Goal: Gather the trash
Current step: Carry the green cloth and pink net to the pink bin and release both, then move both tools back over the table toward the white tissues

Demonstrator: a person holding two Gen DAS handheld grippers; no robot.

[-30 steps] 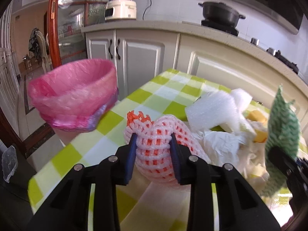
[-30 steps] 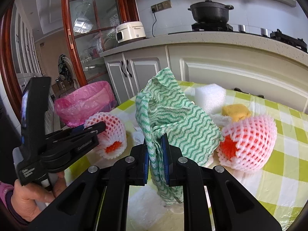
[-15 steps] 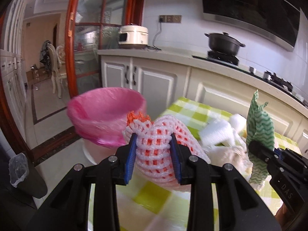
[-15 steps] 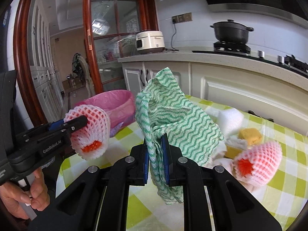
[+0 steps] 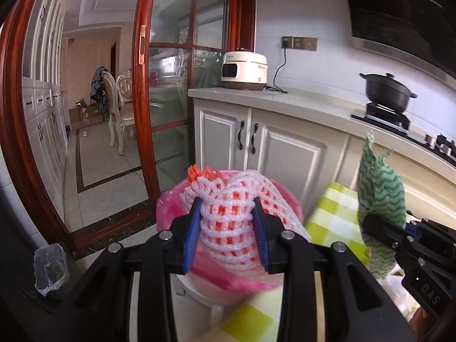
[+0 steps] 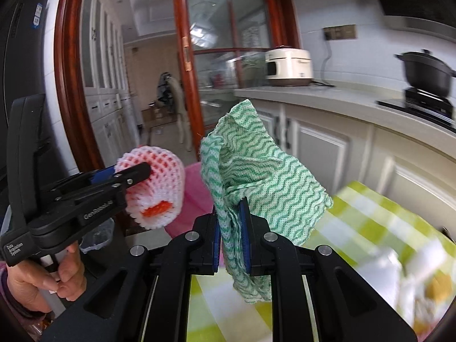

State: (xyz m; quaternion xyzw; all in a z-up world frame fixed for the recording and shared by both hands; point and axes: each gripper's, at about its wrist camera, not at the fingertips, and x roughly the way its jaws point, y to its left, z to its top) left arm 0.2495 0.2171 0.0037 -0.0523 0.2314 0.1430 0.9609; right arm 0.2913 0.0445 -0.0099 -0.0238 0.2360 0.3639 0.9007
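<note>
Left claw [image 5: 226,222] grips the foam fruit net [image 5: 236,211] over the pink-lined bin [image 5: 168,208]; at three o'clock, right claw [image 6: 231,228] clenches the green cloth [image 6: 256,171]

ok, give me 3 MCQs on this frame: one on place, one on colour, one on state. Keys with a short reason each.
1. Where is the foam fruit net relative to the pink-lined bin?
A. over the bin's mouth
B. lying on the counter
C. on the floor by the door

2. What colour is the wavy pattern on the cloth?
A. blue
B. green
C. red

3. What state is the right gripper in?
A. open and empty
B. shut on the cloth
C. shut on the foam net

Key:
1 A: in the left wrist view the net, held by the left gripper, sits in front of and above the bin's pink rim.
2 B: green waves on white.
3 B: the cloth is pinched between its blue pads.
</note>
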